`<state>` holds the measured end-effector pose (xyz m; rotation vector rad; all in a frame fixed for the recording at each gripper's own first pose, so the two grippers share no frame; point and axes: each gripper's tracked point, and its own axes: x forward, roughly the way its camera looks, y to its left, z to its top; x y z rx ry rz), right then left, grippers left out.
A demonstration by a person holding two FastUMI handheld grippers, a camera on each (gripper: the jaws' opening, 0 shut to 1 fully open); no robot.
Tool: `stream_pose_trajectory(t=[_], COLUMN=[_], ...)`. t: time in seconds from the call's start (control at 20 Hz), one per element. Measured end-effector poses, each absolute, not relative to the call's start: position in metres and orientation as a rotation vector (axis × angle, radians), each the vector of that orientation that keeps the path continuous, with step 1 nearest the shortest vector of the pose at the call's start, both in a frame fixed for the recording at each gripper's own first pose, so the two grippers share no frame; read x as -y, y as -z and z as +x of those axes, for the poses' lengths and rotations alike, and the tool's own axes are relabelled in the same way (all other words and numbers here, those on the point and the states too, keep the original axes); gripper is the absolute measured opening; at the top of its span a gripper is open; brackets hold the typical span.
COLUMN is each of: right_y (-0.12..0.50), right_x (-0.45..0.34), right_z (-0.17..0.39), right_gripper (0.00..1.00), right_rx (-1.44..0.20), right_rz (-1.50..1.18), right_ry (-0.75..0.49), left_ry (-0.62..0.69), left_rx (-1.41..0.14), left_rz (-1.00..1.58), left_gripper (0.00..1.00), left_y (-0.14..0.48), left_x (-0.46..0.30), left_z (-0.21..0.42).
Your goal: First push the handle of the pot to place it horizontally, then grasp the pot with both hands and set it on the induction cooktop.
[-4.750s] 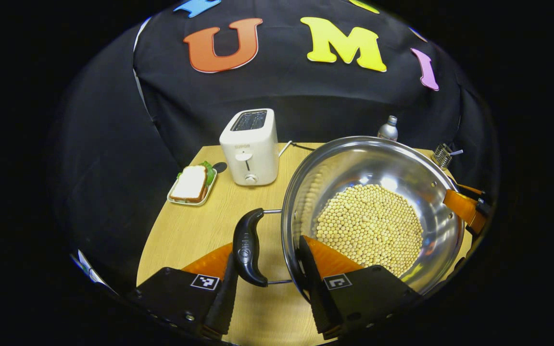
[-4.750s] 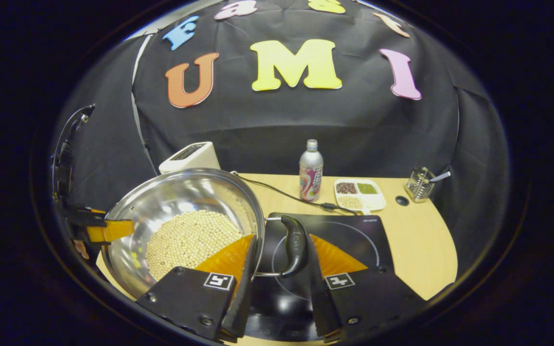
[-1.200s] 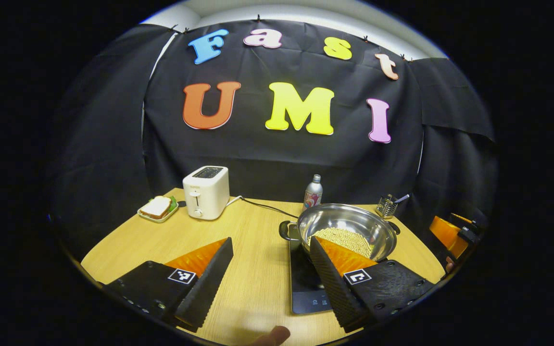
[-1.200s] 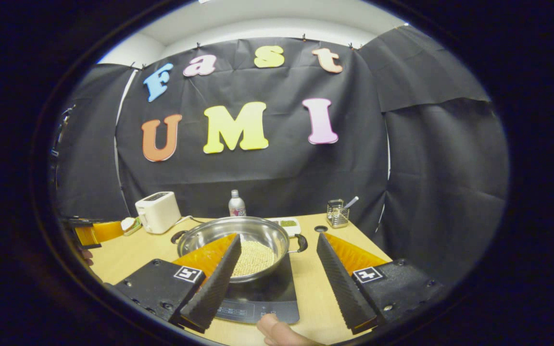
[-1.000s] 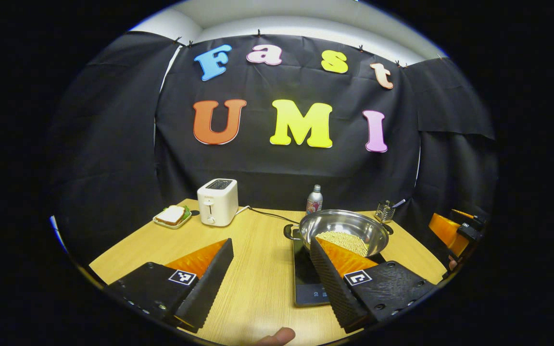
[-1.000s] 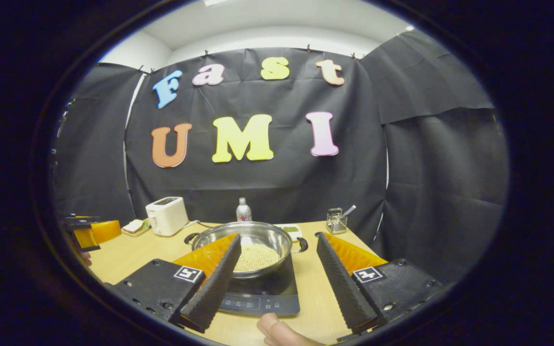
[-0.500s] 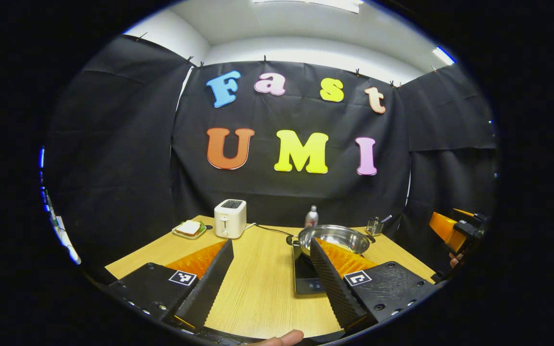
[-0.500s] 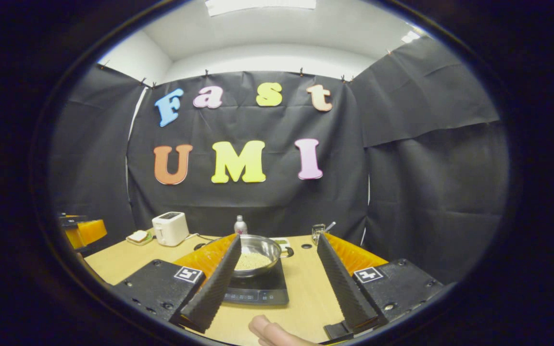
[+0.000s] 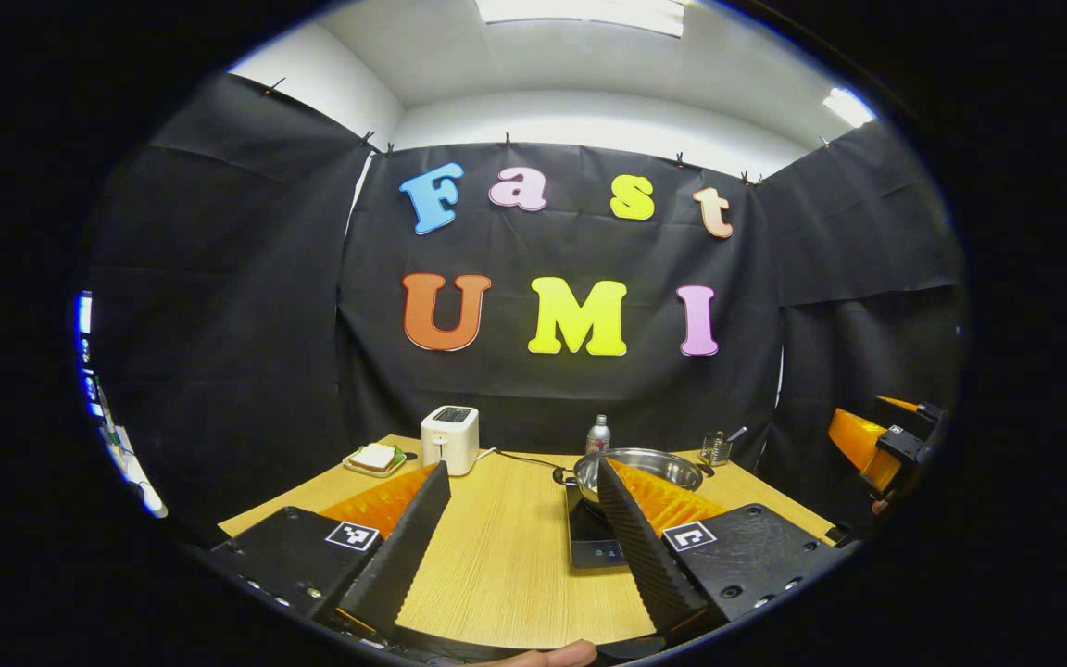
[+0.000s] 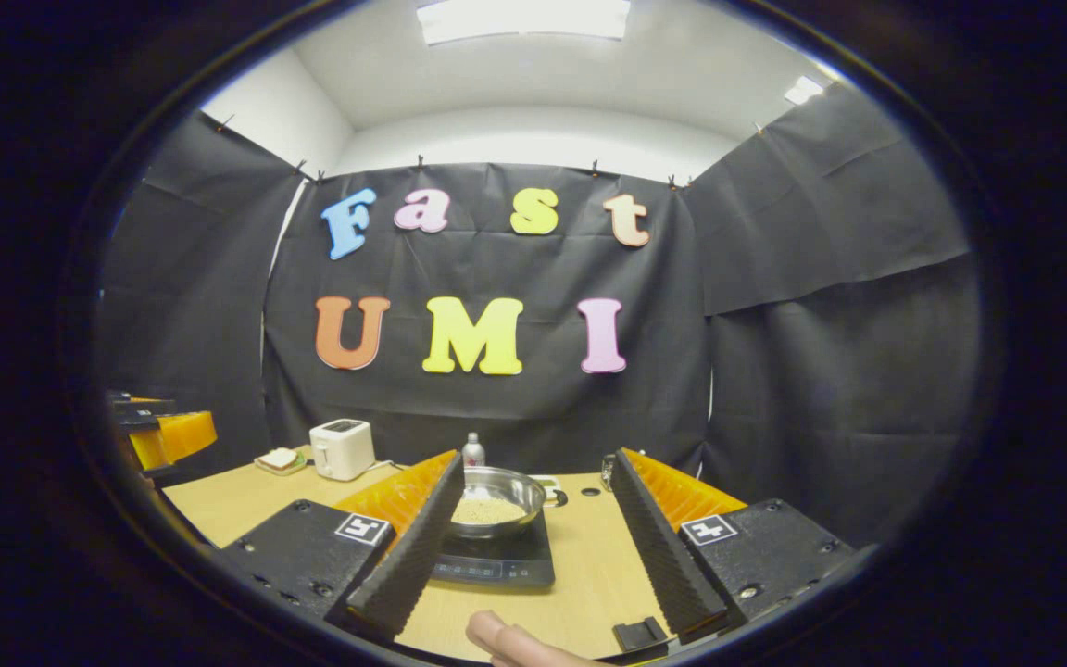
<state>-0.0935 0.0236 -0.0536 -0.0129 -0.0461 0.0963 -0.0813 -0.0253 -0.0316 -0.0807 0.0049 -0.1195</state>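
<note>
A steel pot (image 9: 665, 459) holding pale beans rests on the black induction cooktop (image 9: 589, 547), with its dark side handle (image 9: 562, 475) pointing left. My left gripper (image 9: 521, 463) is open and holds nothing, well back from the pot near the table's front. In the right gripper view the pot (image 10: 495, 505) sits on the cooktop (image 10: 496, 561) between the fingers but far off. My right gripper (image 10: 535, 455) is open and holds nothing. Each gripper shows at the other view's edge: the right gripper (image 9: 876, 445) and the left gripper (image 10: 168, 435).
On the wooden table (image 9: 506, 565) a white toaster (image 9: 449, 439) and a sandwich plate (image 9: 374, 458) stand at the back left. A bottle (image 9: 597, 434) and a wire utensil holder (image 9: 714, 449) stand behind the pot. A person's fingertip (image 10: 510, 641) shows at the bottom edge.
Both grippers, earlier closed around the pot's handles, have let go and drawn back and upward. The pot now sits still on the cooktop and looks smaller in both views.
</note>
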Motion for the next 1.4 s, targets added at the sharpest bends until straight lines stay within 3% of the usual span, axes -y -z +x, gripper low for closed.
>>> stream_pose_trajectory(t=[1.4], right_y=[0.055], right_x=[-0.013], right_z=[-0.087], right_gripper=[0.98], right_rx=[0.047], right_rz=[-0.032], right_ry=[-0.096], left_ry=[0.127], left_rx=[-0.013], left_rz=[-0.073], left_gripper=[0.95], left_y=[0.031], left_x=[0.011], left_z=[-0.084])
